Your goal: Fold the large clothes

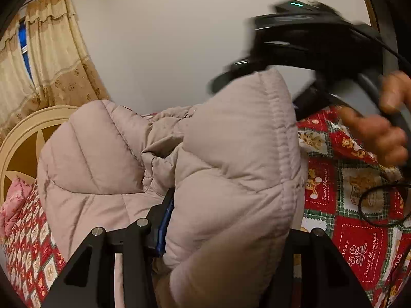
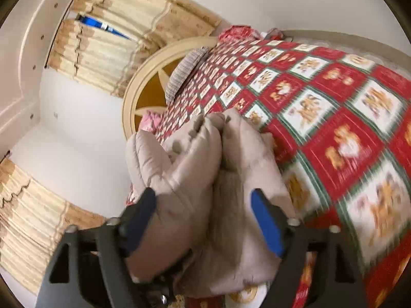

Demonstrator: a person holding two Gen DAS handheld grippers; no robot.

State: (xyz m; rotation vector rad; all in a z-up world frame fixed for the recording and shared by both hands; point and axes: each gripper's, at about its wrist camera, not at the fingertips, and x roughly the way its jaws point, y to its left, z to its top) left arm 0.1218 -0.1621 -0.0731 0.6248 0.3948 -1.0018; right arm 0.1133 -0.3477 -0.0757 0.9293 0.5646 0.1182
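A puffy beige quilted jacket (image 1: 154, 159) is bunched up above a bed with a red patchwork quilt (image 1: 359, 243). My left gripper (image 1: 218, 231) is shut on a thick fold of the jacket; only its left blue pad (image 1: 165, 220) shows, the other finger is hidden by fabric. In the right wrist view the jacket (image 2: 205, 169) fills the gap between the blue pads of my right gripper (image 2: 205, 220), which is clamped on a thick bundle of it. The right gripper also shows blurred in the left wrist view (image 1: 295, 41).
The bed's cream round headboard (image 2: 143, 84) stands by beige curtains (image 2: 108, 51) and a white wall. A striped pillow (image 2: 185, 71) and a pink cloth (image 1: 12, 205) lie at the bed's head. A black cable (image 1: 380, 205) hangs over the quilt.
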